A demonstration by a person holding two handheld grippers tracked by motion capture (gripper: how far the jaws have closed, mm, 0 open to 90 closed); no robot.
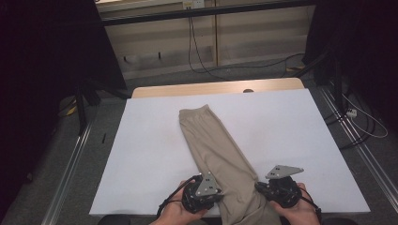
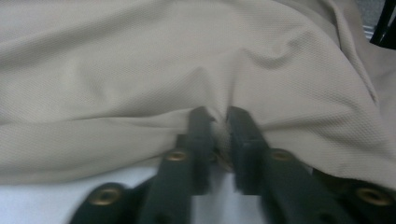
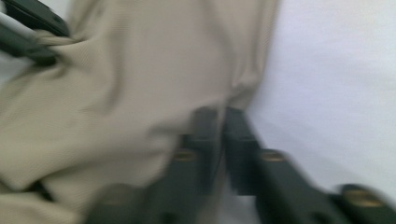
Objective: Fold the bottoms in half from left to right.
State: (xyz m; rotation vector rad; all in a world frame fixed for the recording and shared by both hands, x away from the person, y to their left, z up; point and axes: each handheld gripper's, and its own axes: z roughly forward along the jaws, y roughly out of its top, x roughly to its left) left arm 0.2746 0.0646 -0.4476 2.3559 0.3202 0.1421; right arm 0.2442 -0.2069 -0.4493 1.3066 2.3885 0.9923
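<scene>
while both my hands sit at the near edge of the table [image 1: 141,140], my left gripper [image 2: 218,122] pinches a fold of the cloth [image 1: 218,154], its jaws nearly together with a ridge of beige fabric squeezed between them. my right gripper [image 3: 219,116] is pressed together on the cloth's other edge, right where the fabric meets the white tabletop; that view is blurred, but the jaws stand almost touching with cloth caught in the gap. from above, the left gripper [image 1: 217,191] is at the cloth's left side and the right gripper [image 1: 259,186] at its right side, the two near each other with the fabric between them. the cloth is a long beige piece lying diagonally on the white surface, running from the middle of the table down toward me and hanging over the near edge between my hands. in my right gripper view the left gripper's jaws show at the top left, biting the fabric.
</scene>
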